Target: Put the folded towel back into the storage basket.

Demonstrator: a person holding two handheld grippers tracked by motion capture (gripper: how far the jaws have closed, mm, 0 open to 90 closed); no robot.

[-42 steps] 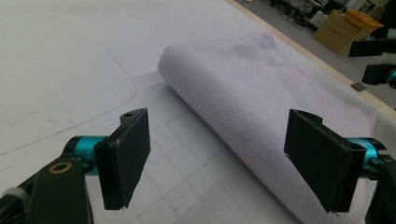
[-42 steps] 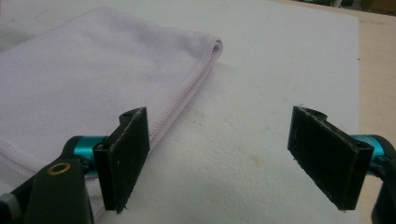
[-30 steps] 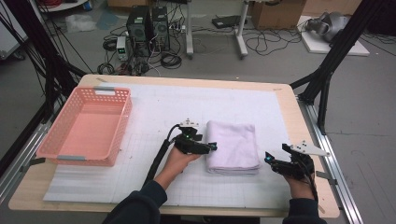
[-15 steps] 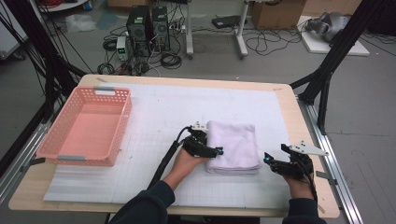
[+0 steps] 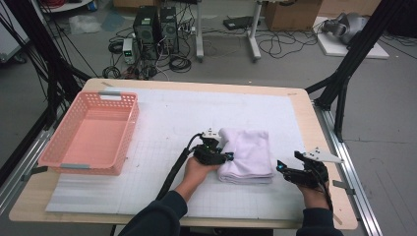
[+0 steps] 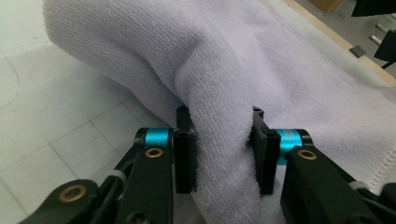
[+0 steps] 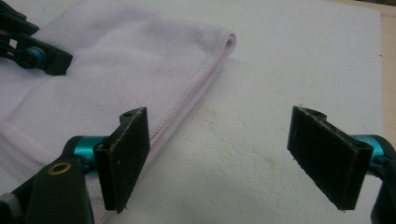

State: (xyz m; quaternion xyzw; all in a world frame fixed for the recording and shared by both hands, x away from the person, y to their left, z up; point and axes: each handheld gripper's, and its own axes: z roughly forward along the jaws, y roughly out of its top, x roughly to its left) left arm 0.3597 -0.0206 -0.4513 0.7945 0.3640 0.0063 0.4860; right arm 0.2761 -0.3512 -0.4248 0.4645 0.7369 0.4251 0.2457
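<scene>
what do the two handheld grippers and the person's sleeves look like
Both are black two-jaw tools. The left gripper has flat black pads, teal collars behind them and brass-coloured rivets on its links; a thick black cable trails from it. The right gripper has the same teal collars, worn, scuffed pads and a grey three-cornered plate on top. Both sleeves are dark.

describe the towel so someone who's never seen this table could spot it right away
On the white mat covering the wooden table, look right of centre, well away from the pink basket at the left. The towel is a folded pale lilac pad, the only cloth there, its left edge pinched in the left tool.
</scene>
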